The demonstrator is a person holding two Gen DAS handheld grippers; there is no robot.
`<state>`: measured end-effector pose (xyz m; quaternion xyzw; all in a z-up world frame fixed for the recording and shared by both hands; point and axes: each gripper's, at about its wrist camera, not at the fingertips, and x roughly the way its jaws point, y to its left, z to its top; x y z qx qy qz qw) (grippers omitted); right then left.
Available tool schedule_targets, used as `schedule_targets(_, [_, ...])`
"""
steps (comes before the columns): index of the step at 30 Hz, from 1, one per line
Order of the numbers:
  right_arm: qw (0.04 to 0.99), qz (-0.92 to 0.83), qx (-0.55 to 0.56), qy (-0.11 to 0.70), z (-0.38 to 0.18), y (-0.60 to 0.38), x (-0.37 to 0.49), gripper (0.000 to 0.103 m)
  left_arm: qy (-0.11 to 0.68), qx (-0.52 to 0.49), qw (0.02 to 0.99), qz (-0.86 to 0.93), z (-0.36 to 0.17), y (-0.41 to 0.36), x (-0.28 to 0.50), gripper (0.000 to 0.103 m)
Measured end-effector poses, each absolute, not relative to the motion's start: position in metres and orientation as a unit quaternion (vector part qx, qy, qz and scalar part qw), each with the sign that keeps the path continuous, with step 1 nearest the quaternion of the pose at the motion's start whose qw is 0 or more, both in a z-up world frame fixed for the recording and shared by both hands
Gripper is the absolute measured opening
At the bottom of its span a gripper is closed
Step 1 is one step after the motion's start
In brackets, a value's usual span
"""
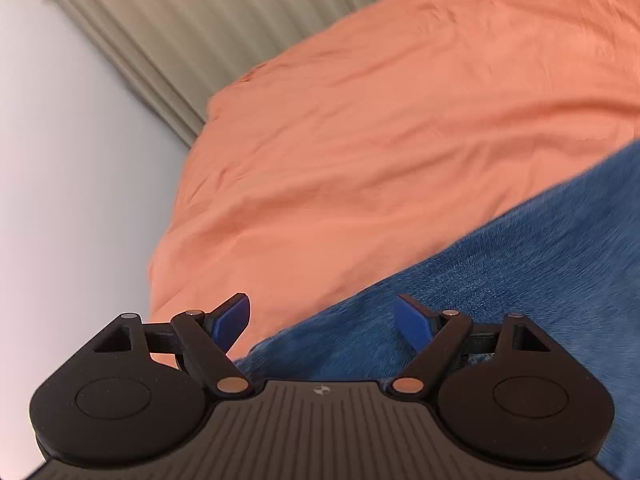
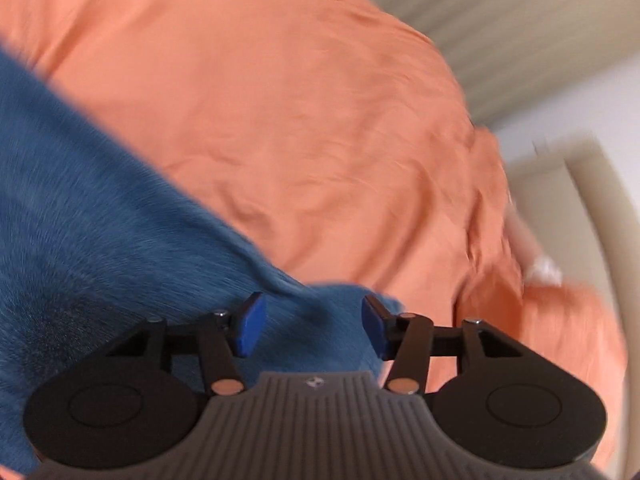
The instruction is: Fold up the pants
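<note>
Blue denim pants [image 1: 520, 264] lie on an orange bedsheet [image 1: 380, 120]. In the left wrist view the pants fill the lower right, their edge running under my left gripper [image 1: 324, 326], which stands wide open above that edge with nothing pressed between its blue pads. In the right wrist view the pants [image 2: 100, 200] cover the left and lower middle. My right gripper [image 2: 314, 328] is open above a denim corner, whose cloth lies below the gap between its blue pads; the pads do not press on it.
The orange sheet [image 2: 300, 100] covers the bed and drops off at its right edge. A beige pleated curtain [image 1: 192, 32] hangs behind the bed, beside a white wall [image 1: 60, 160]. A pale door frame [image 2: 592, 208] and a small white object [image 2: 546, 270] show at the right.
</note>
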<state>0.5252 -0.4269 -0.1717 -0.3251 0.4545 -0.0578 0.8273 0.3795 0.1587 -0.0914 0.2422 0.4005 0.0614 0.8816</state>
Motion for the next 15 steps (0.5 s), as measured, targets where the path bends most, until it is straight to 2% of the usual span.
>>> schedule_targets(2, [0.846,-0.077,-0.260,0.459,-0.151,-0.453,0.516,0.047,0.408,0.224,0.882,0.070,-0.077,0.172,0.368,0.095])
schedule_targets(4, [0.859,-0.100,-0.194,0.462,-0.133,-0.480,0.503,0.038,0.421,0.202,0.881,0.080,-0.066,0.181,0.359,0.095])
schedule_targets(7, [0.870,-0.132,-0.083,0.468,-0.120,-0.522,0.481,0.034,0.438,0.163,0.878,0.099,-0.061,0.207,0.345,0.095])
schedule_targets(12, [0.862,-0.142,0.076,0.481,-0.139,-0.559,0.442,0.031,0.464,0.101,0.872,0.119,-0.066,0.237,0.314,0.091])
schedule_targets(15, [0.851,-0.138,0.140,0.486,-0.161,-0.563,0.429,0.029,0.480,0.117,0.861,0.123,-0.069,0.247,0.297,0.089])
